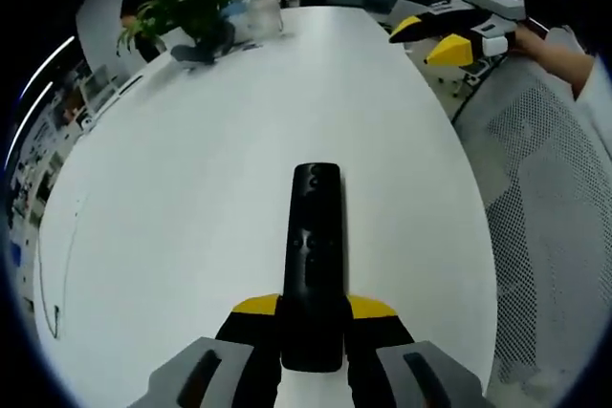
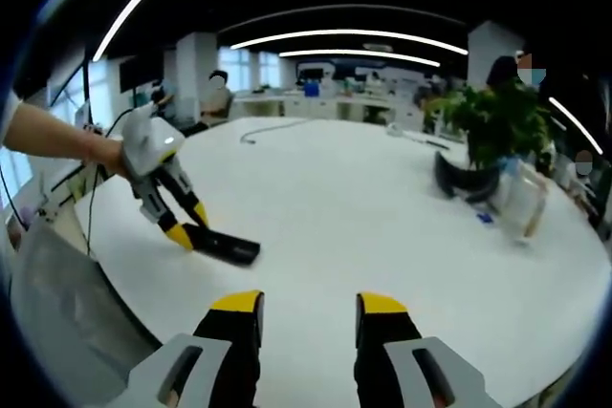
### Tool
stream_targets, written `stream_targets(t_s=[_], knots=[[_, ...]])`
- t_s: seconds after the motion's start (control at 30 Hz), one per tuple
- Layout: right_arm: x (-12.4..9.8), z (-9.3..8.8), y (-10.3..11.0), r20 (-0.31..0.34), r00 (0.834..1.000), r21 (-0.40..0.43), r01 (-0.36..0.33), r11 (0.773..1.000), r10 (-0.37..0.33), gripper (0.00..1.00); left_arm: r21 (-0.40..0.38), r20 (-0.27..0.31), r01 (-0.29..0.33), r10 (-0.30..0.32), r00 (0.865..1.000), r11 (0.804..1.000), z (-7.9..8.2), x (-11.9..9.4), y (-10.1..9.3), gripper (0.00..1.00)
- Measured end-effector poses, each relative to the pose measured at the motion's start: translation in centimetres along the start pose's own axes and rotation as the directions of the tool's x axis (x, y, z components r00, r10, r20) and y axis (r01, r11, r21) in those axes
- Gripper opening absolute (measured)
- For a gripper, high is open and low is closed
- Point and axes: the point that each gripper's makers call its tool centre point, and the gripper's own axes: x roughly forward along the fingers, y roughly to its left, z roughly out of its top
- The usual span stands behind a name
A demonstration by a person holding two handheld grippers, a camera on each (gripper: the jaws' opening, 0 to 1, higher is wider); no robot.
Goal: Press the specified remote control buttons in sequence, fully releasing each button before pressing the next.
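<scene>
Black plastic is being held at the left: the remote control [image 1: 314,265] is being clamped near its lower end between the yellow-tipped jaws of the left gripper [image 1: 313,317], and its far end is being pointed out over the white table [image 1: 172,217]. In the right gripper view the same remote [image 2: 222,246] is being seen low over the table's near edge, in the left gripper [image 2: 186,226]; whether its tip is resting on the surface cannot be told. A cluster of buttons is being shown on the upper face at mid-length, with another mark nearer the far end; no legends can be read.

Further right, the right gripper [image 2: 310,311] is being held with its jaws apart and nothing between them. In the left gripper view it [image 1: 435,40] is being seen well apart from the remote, beyond the table's far edge, beside a mesh chair back [image 1: 545,188].

By judgement, no button is being pressed at present and an approach is being awaited. The step is best done with the remote being kept level and steady, face up, and with one jaw tip of the right gripper being lowered squarely onto a single button, then being lifted fully clear. A potted plant [image 2: 497,126] is being noted at the far right, clear of the work.
</scene>
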Motion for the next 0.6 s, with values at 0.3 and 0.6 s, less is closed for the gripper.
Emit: stream_targets(t_s=[0.3,0.6], knots=[[0.0,-0.2,0.2,-0.010,1.000,-0.003,-0.008,1.000,0.008,0.35,0.008,-0.022,0.005,-0.005,1.000,1.000,-0.6,-0.3,-1.8,0.23],[0.1,-0.5,0.2,-0.028,1.000,-0.003,-0.011,1.000,0.011,0.35,0.027,-0.040,0.016,-0.014,0.999,1.000,-1.1,-0.6,-3.4,0.23]])
